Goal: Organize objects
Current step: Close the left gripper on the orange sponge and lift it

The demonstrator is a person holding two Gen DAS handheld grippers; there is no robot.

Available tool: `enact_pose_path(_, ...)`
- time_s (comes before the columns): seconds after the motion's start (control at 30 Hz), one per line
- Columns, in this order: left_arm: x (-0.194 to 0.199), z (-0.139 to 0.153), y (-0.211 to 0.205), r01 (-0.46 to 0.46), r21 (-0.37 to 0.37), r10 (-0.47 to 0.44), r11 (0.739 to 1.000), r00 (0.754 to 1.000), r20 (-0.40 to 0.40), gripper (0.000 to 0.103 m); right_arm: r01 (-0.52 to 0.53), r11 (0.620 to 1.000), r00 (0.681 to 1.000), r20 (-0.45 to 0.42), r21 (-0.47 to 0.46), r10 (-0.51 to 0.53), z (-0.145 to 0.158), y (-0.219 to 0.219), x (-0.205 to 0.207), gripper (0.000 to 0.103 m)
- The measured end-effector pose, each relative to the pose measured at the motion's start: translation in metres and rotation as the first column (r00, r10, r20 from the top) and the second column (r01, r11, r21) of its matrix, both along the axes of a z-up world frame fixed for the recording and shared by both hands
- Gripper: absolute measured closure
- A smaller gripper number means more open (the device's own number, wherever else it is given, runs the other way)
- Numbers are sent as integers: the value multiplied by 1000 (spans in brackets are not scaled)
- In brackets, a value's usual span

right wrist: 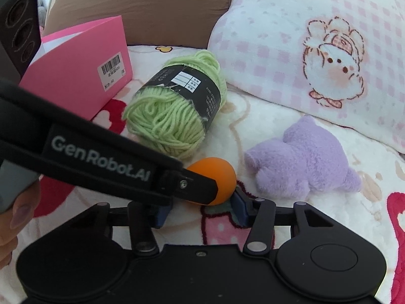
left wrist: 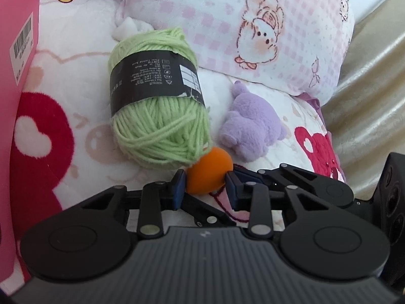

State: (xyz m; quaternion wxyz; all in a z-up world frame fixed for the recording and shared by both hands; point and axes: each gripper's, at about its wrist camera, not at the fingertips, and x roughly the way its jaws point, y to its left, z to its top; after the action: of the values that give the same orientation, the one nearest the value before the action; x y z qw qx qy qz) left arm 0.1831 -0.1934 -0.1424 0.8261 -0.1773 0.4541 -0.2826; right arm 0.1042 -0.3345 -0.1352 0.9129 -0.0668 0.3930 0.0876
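Where the pink box fills the left edge of the left wrist view, a barcode label faces out, and the box stands on a white plush blanket with red hearts. Right of it, at the centre, lies a green yarn skein wrapped in a black paper band. Just below the skein sits the orange ball, touching the yarn, with the left hand-held gripper narrowed onto it, both blue pads pressing its sides. Further right lies a purple plush toy, near a pink checked pillow in the upper right. In the right wrist view, the right hand-held gripper stands partly open at lower centre, just behind the ball, its pads gripping nothing.
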Motion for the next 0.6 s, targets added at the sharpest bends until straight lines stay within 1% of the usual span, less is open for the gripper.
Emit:
enact_pose_path(0.13,-3,3,-2,-1,3,1,1000,1000,19,70,0,1000,1000,2,-6,0,1,1,0,47)
enact_pose_path(0.23,-8,6,-5,15,24,-15,1000,999,36,70,-1,999,1000,9,-42,1,2,6,-2,47)
enact_pose_path(0.37,-10,9,-2,28,13,-28,1000,1000,2,70,-34,995,999,1,-91,35,5,11,-6,47)
enact_pose_path(0.47,-13,11,4,43,-11,-43,999,999,-17,70,-47,994,999,-13,-98,46,9,13,-10,47)
enact_pose_path(0.6,-21,16,9,68,2,-68,998,997,-25,70,-77,990,997,-14,-116,76,14,22,-20,47)
